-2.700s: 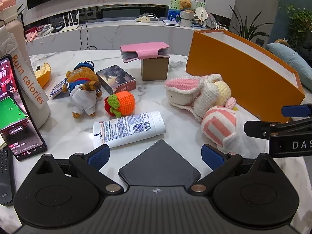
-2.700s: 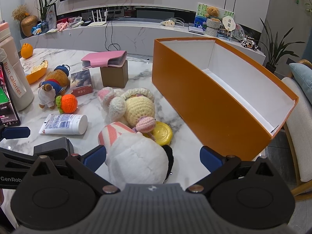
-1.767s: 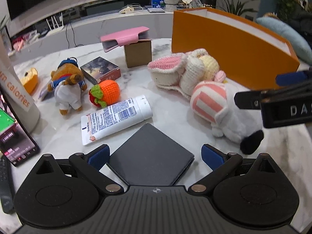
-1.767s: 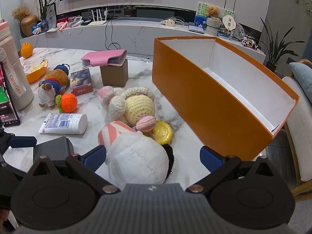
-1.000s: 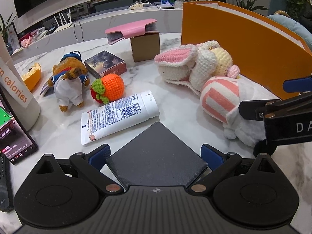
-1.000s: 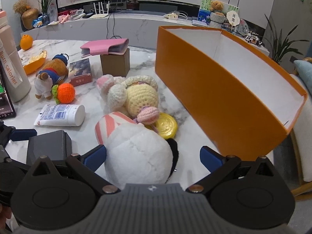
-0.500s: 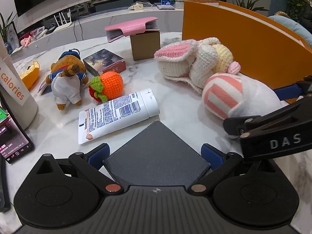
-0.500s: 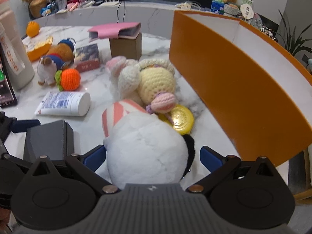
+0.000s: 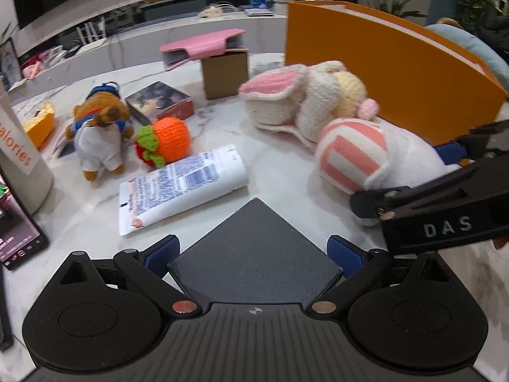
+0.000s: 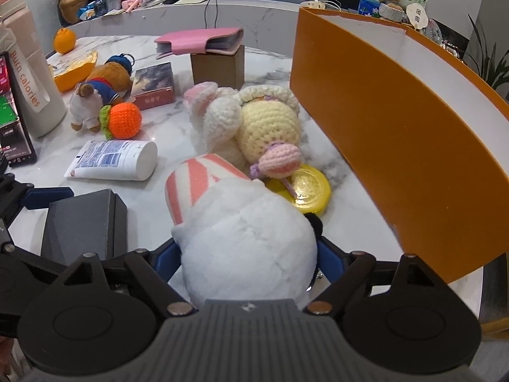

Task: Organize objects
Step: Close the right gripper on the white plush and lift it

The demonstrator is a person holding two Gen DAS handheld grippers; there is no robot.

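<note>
One container on the marble table: an orange box with a white inner wall, standing open at the right side. Only a strip of its interior shows from either wrist camera, so its contents cannot be told. A small brown cardboard box sits closed further back, with a pink card wallet lying on top of it.

Right gripper: jaws closing, with the white plush toy between the blue pads; the fur reaches both pads, but a firm press cannot be confirmed. The plush lies on the table just beside the orange box, its pink-striped end pointing away from the camera. A crocheted bunny lies touching it on the far side, and a gold disc is partly under both.

Left gripper: fingers apart, straddling a dark grey square case that lies flat on the table, one corner pointing forward. Both pads sit at the case's side corners; contact cannot be told.

Nearby: lotion tube, crocheted orange fruit, bear plush, card box.

Hidden or cut off: the white plush's lower half is behind the right gripper body; its black part is barely visible. A phone and a labelled bottle are cropped at the left edge.
</note>
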